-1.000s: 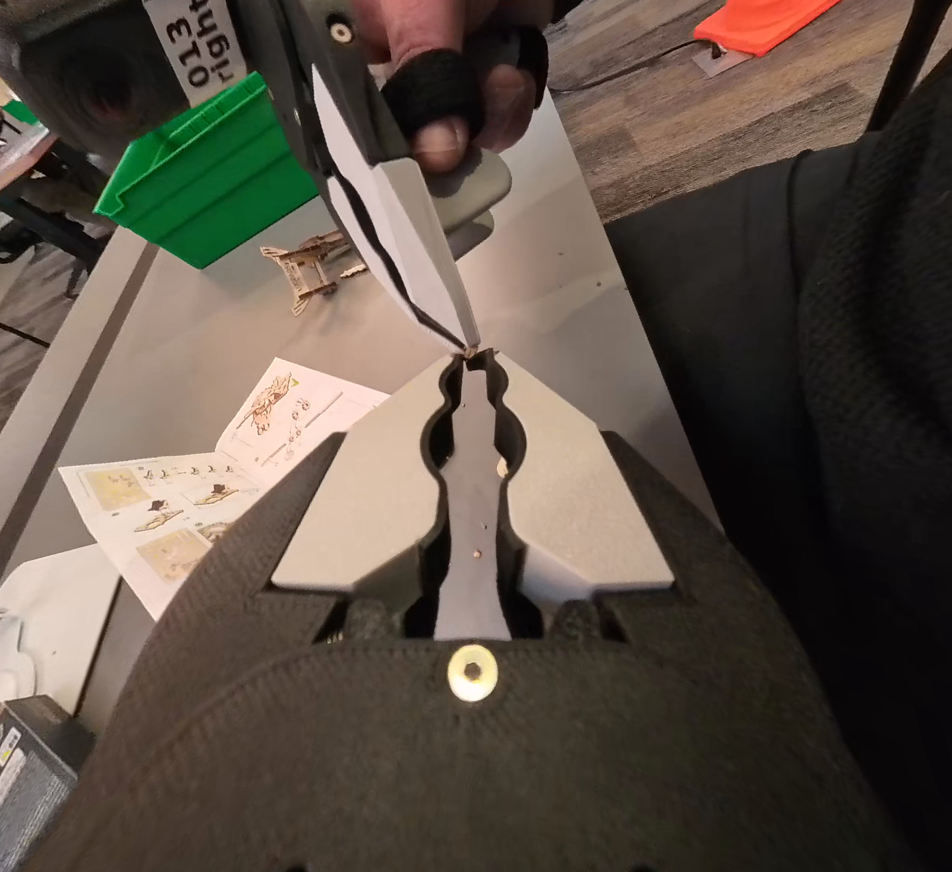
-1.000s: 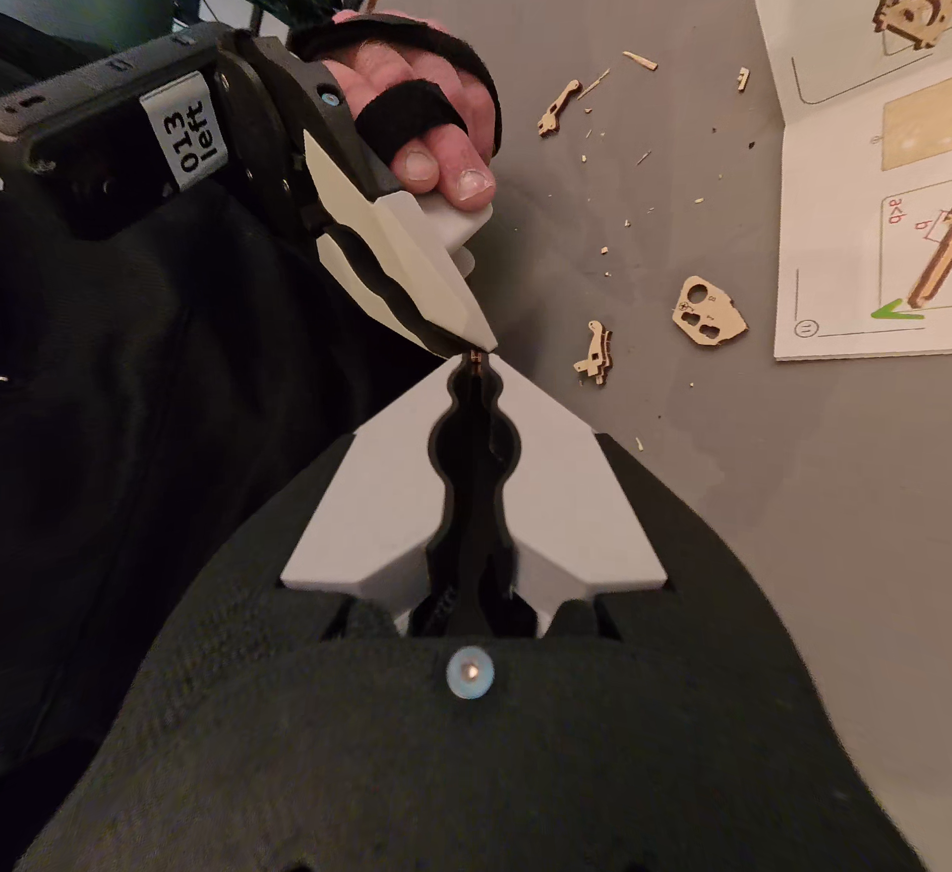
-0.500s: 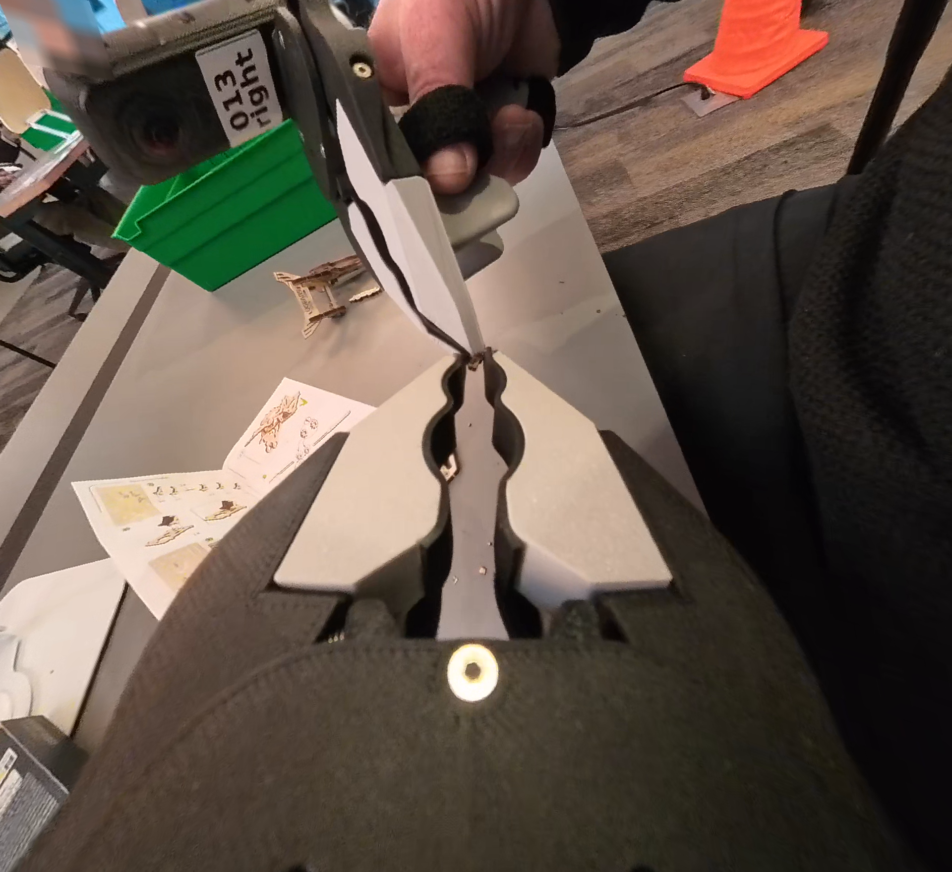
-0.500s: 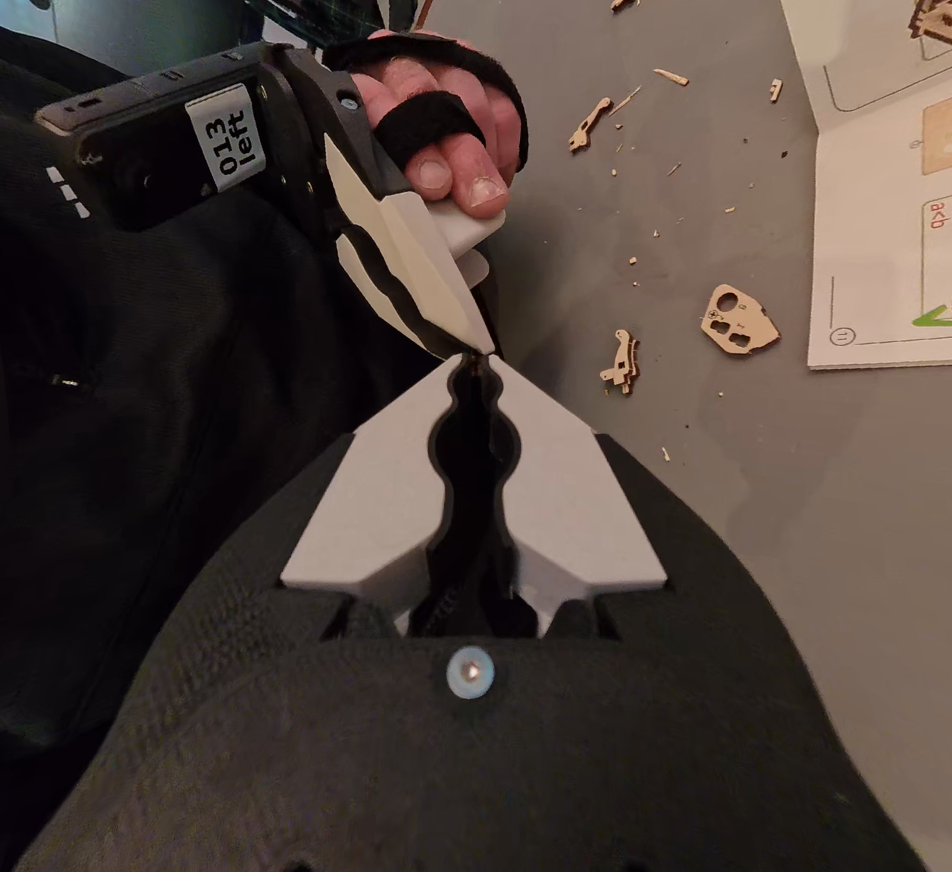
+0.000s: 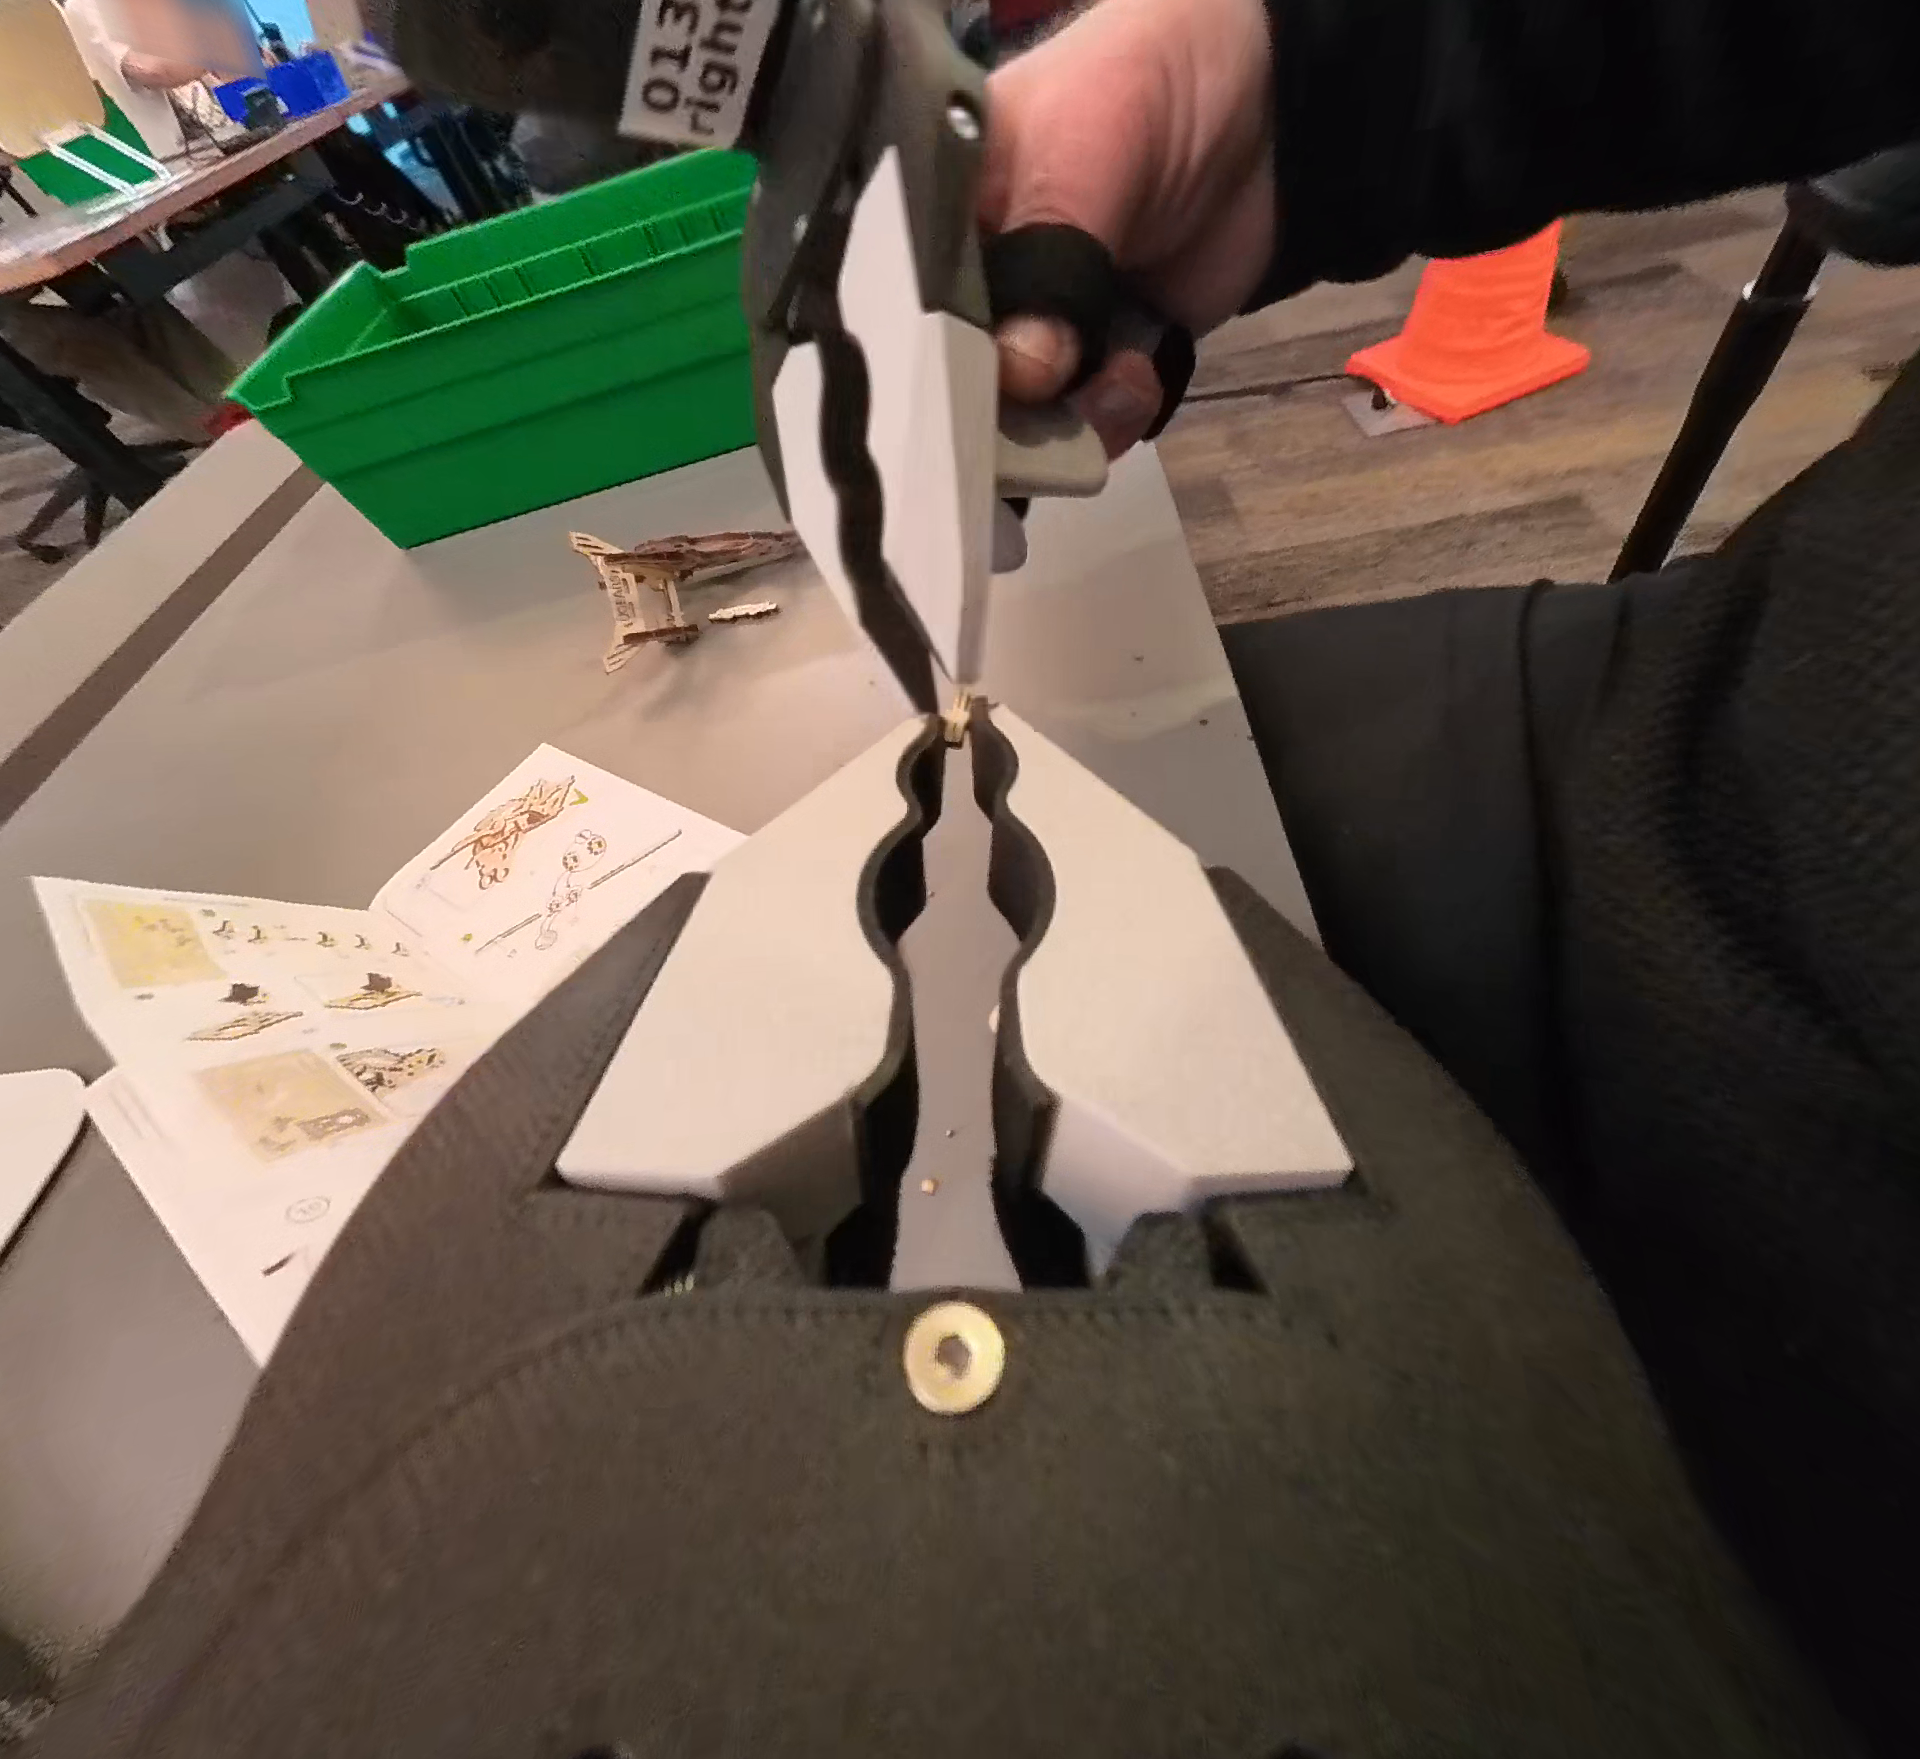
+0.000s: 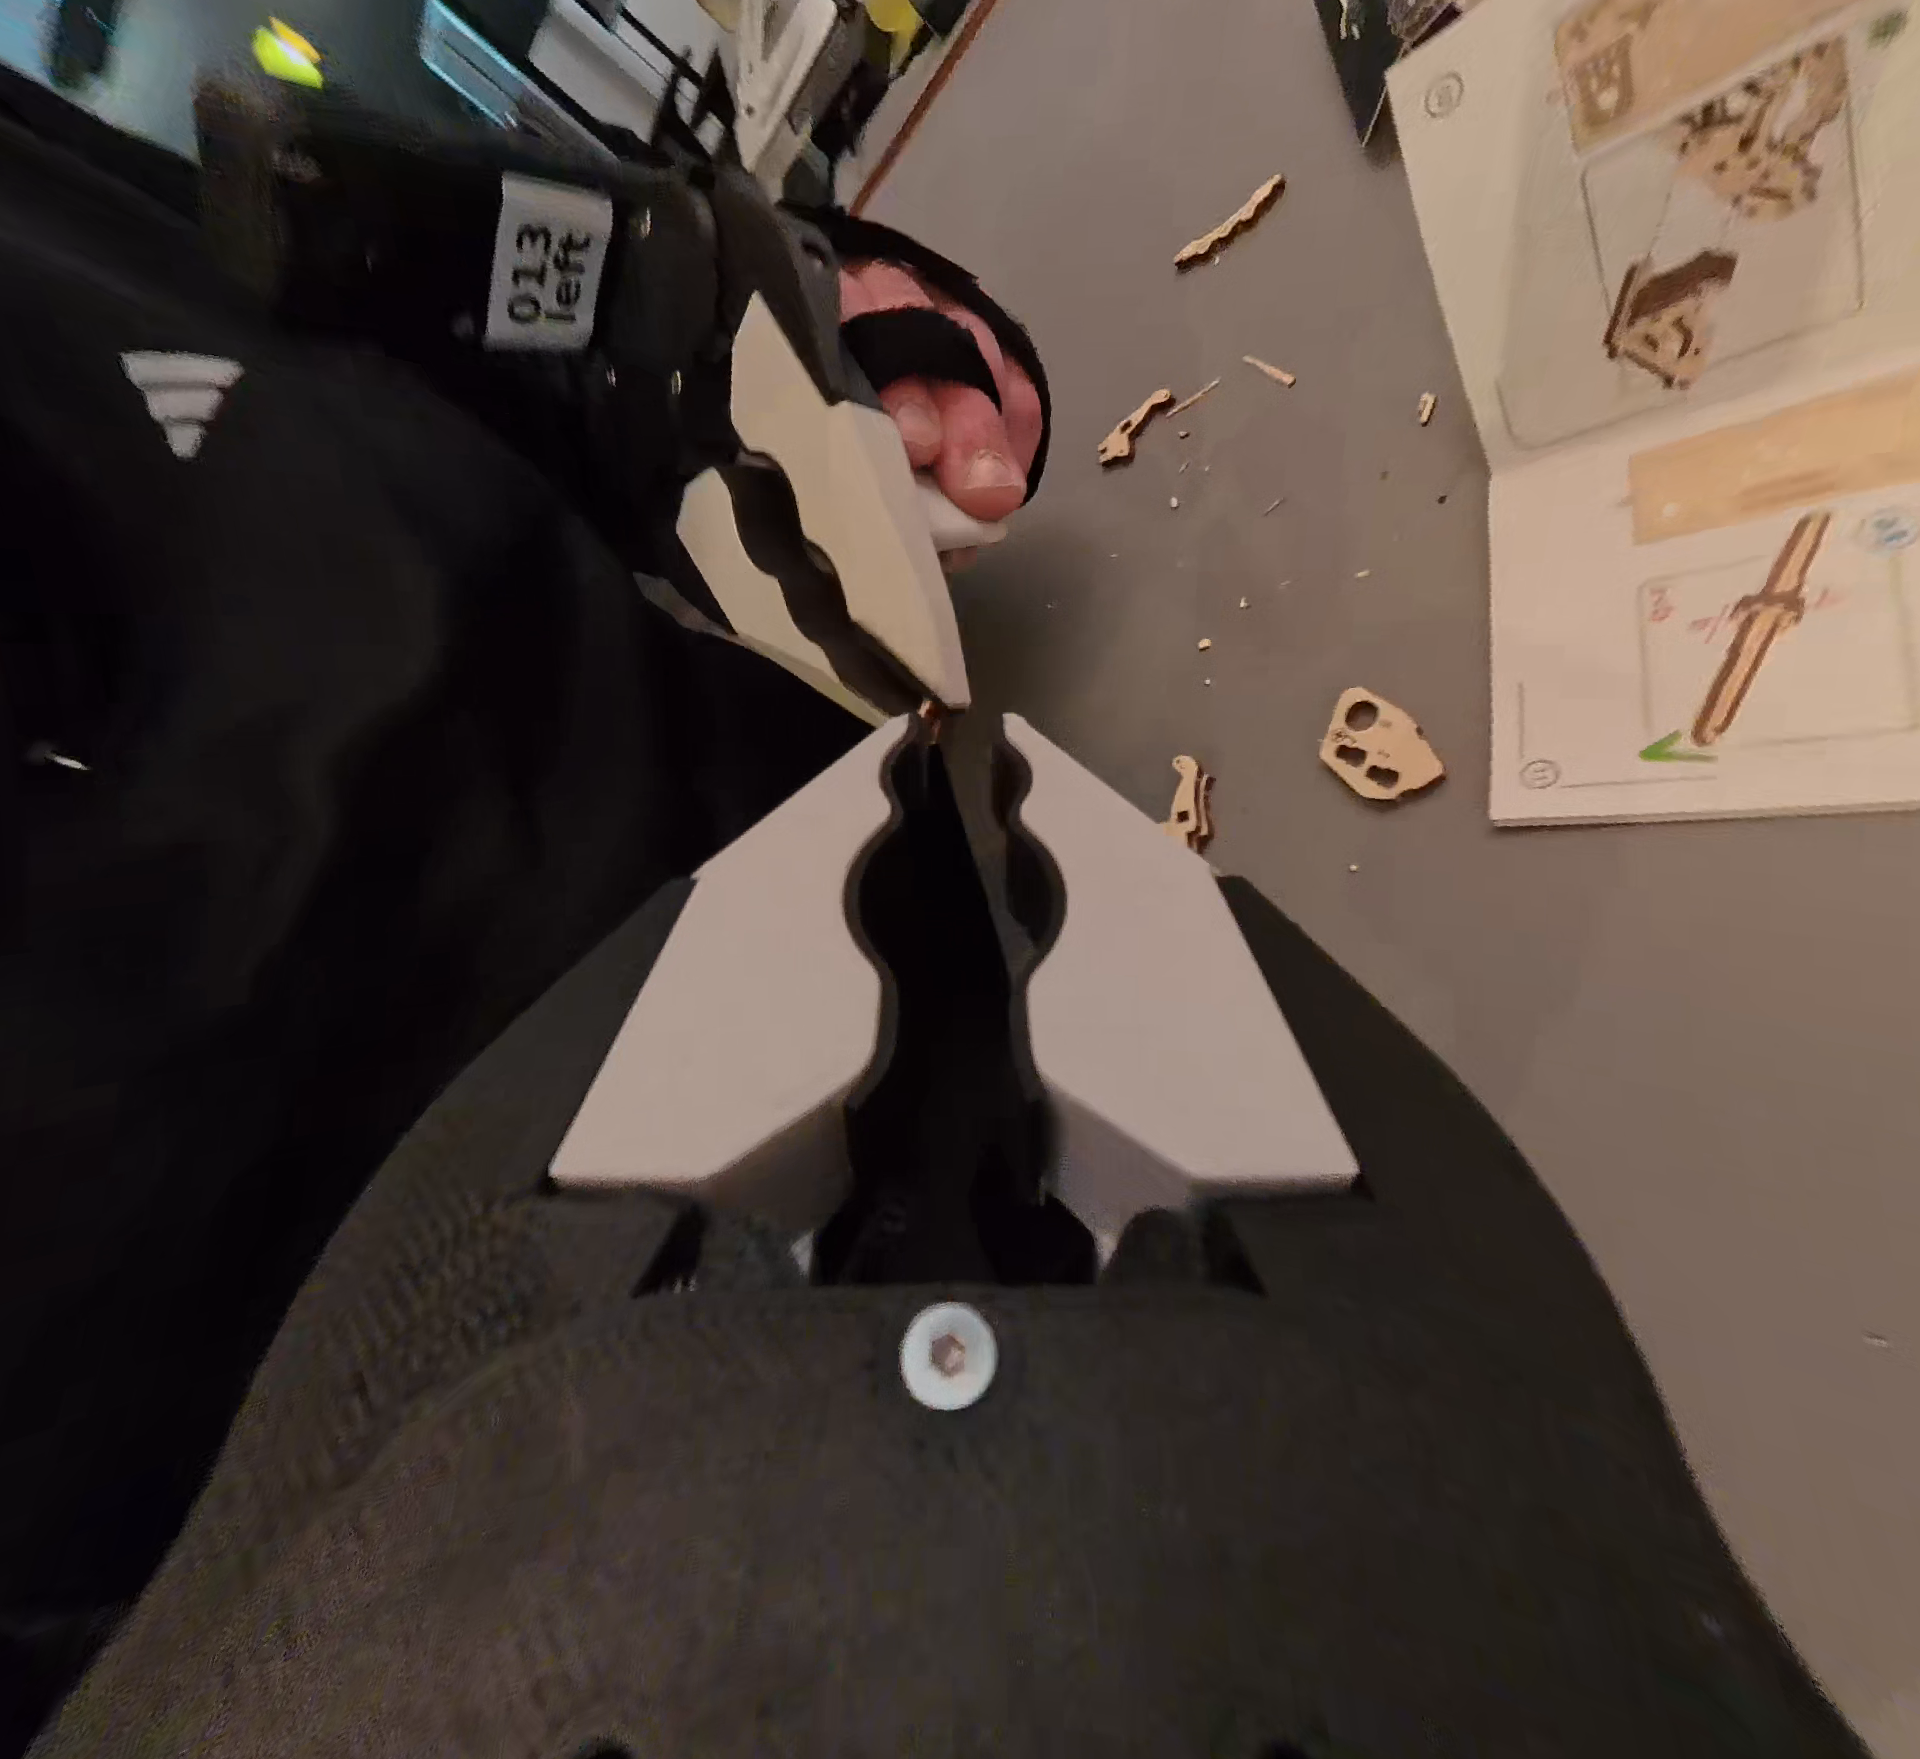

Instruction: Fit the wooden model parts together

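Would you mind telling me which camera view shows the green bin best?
The left wrist view: the green bin sits on the grey table behind the right gripper. The right wrist view does not show it.

Grey counter (image 5: 312, 722), wood-plank floor (image 5: 1351, 504) at 3 o'clock, orange cone (image 5: 1475, 338), work tables (image 5: 156, 192) at 10 o'clock

instruction sheet (image 5: 343, 961) on table (image 5: 343, 701), bin (image 5: 520, 359) behind it.
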### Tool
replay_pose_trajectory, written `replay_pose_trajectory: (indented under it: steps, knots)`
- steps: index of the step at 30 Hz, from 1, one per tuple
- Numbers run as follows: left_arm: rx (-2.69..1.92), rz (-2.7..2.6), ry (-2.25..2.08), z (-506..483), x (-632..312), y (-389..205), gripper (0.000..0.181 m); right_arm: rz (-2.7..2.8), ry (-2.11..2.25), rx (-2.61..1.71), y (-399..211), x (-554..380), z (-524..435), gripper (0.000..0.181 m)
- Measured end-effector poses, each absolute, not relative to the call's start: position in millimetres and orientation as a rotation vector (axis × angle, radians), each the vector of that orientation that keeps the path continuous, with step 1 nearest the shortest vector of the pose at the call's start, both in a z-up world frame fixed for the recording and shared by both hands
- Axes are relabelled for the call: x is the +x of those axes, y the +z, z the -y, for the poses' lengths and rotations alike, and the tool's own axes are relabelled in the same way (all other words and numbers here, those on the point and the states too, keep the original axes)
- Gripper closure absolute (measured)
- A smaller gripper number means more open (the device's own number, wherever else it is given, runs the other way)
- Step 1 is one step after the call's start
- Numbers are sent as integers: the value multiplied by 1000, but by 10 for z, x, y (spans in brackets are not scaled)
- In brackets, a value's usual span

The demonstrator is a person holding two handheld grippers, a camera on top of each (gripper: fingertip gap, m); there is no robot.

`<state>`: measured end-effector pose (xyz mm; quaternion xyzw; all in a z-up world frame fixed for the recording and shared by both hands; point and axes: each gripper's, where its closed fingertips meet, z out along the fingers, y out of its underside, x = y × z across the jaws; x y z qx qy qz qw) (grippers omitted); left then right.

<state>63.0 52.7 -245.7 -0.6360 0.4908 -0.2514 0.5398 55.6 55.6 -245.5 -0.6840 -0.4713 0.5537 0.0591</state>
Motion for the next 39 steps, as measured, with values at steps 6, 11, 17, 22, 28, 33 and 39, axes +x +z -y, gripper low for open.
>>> replay_pose_trajectory:
  steps: [6,11,17,22,28,33,39]
  knots:
    - [-1530,-1132,-682,-519,642,-2419,179,1582,1425,-1896,-2397,559,-506,181]
    - [-1529,-1139,-713,-488,668,-2414,179,1654,1293,-1817,-2400,583,-500,178]
    - [-1528,-1154,-745,-456,704,-2408,178,1744,1173,-1714,-2388,610,-454,179]
    - [-1534,-1177,-735,-449,716,-2422,178,1830,1074,-1651,-2425,618,-391,176]
    - [-1517,-1223,-723,-414,717,-2419,179,1850,1000,-1621,-2433,614,-375,177]
    - [-1466,-1272,-775,-338,735,-2332,179,1818,1181,-1611,-2351,637,-302,178]
    - [-1444,-1334,-784,-269,764,-2289,179,1803,1322,-1591,-2283,665,-234,181]
